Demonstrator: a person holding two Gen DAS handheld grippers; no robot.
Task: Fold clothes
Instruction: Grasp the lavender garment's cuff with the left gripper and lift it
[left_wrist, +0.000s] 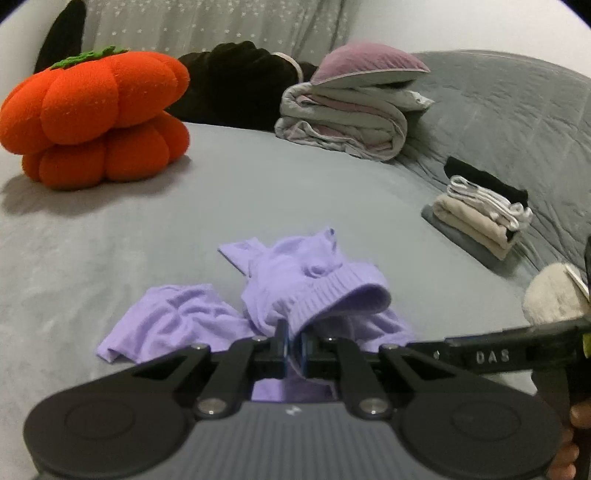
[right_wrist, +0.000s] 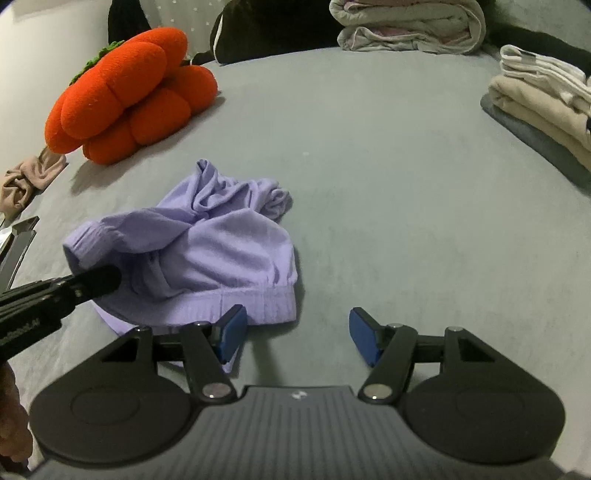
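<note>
A crumpled lilac knit garment (left_wrist: 295, 291) lies on the grey bed (left_wrist: 258, 184). My left gripper (left_wrist: 293, 347) is shut on its ribbed hem and lifts that edge slightly. In the right wrist view the same garment (right_wrist: 207, 251) lies ahead and to the left. My right gripper (right_wrist: 297, 332) is open and empty, low over the bed, its left pad (right_wrist: 232, 328) at the hem's near edge. The left gripper's finger (right_wrist: 96, 282) reaches into the garment from the left.
An orange pumpkin cushion (left_wrist: 96, 118) sits at the back left. A stack of folded clothes (left_wrist: 484, 210) sits at the right. A rolled blanket with a purple pillow (left_wrist: 351, 110) and a dark bundle (left_wrist: 236, 88) lie at the back. A beige garment (right_wrist: 29, 177) lies far left.
</note>
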